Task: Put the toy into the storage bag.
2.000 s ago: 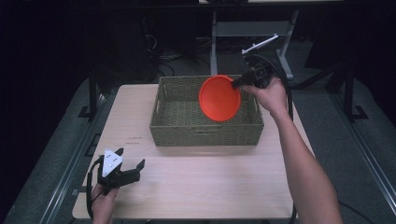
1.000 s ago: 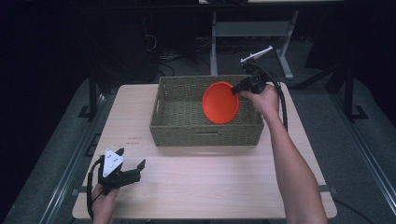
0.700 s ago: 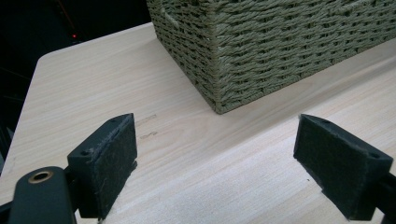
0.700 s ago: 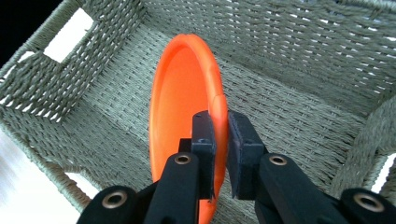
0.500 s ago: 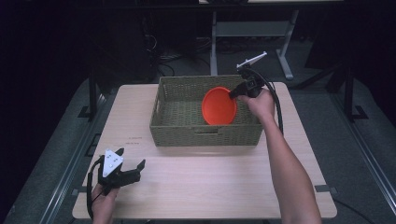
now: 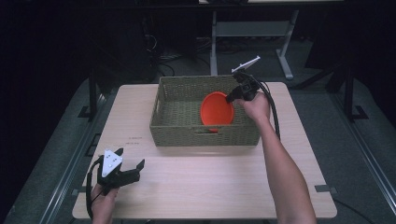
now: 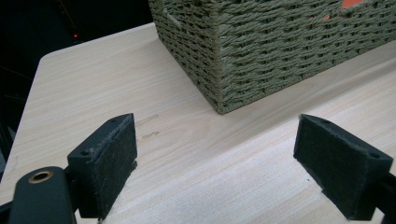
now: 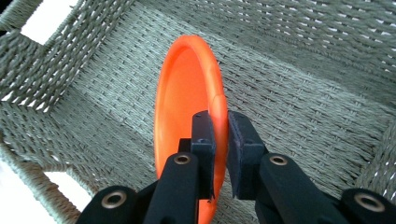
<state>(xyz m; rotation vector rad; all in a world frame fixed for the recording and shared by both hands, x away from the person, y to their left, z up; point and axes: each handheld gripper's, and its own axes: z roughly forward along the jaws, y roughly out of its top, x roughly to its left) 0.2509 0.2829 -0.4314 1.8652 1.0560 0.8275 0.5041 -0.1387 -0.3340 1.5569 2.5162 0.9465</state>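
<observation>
An orange plate stands on edge inside the woven green basket, held by its rim. My right gripper is shut on that rim, above the basket's right half. In the right gripper view the two black jaws pinch the orange plate between them, with the basket's woven floor behind it. My left gripper rests low at the table's front left corner, jaws wide open, nothing between its pads. The basket lies ahead of it, apart.
The light wood table stretches bare in front of the basket. A metal stand and dark floor lie beyond the table's far edge. The right gripper's cable trails down over the right forearm.
My right gripper has lowered the orange plate from above the basket's rim down into the basket, moving slightly left. My left gripper has stayed still.
</observation>
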